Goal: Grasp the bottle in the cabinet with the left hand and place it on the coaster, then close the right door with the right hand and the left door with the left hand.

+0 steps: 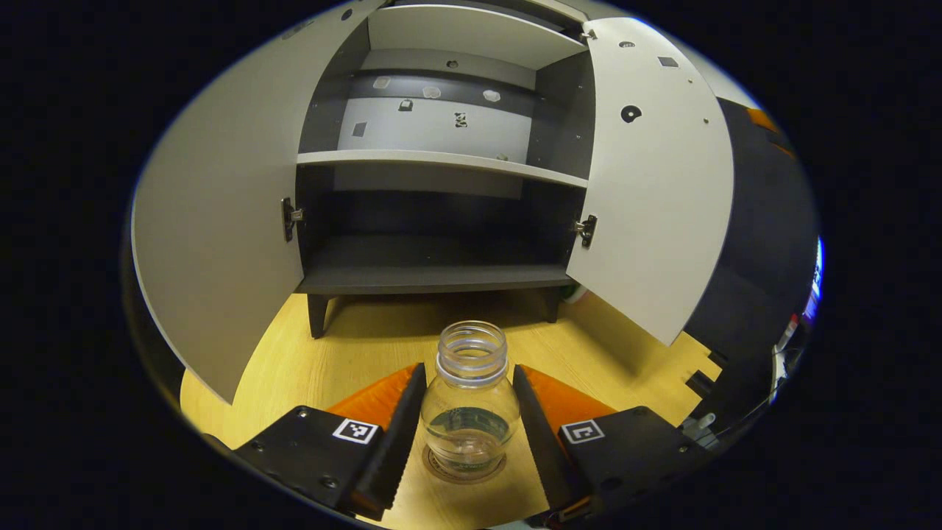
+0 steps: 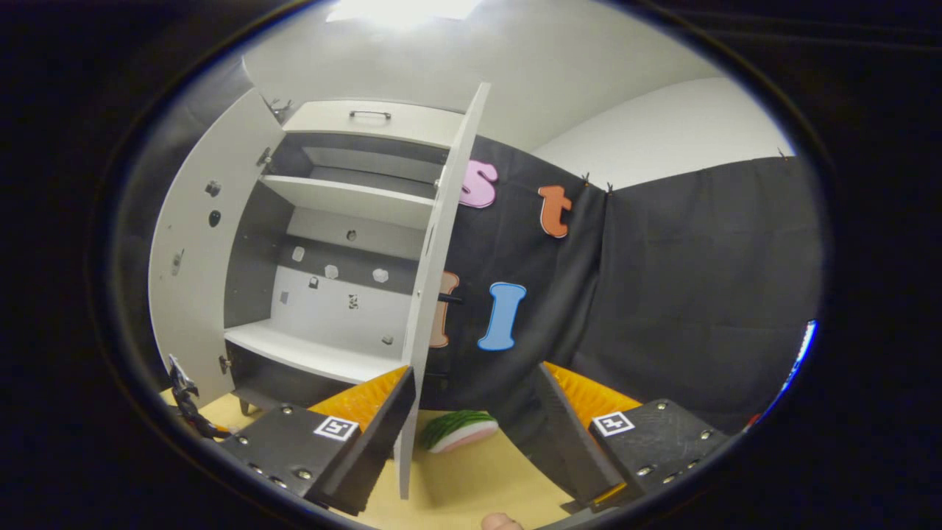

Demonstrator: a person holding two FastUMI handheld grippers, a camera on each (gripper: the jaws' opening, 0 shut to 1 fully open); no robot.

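A clear, capless bottle stands upright on a round brown coaster on the wooden table, just in front of the cabinet. My left gripper is shut on the bottle, one finger pressing each side. Both cabinet doors stand open: the left door and the right door. In the right gripper view, the right door shows edge-on, close to the left finger. My right gripper is open and holds nothing.
The cabinet's shelves are bare. A watermelon-slice toy lies on the table behind the right door. Black cloth walls close off the booth on the right. A fingertip shows at the bottom edge.
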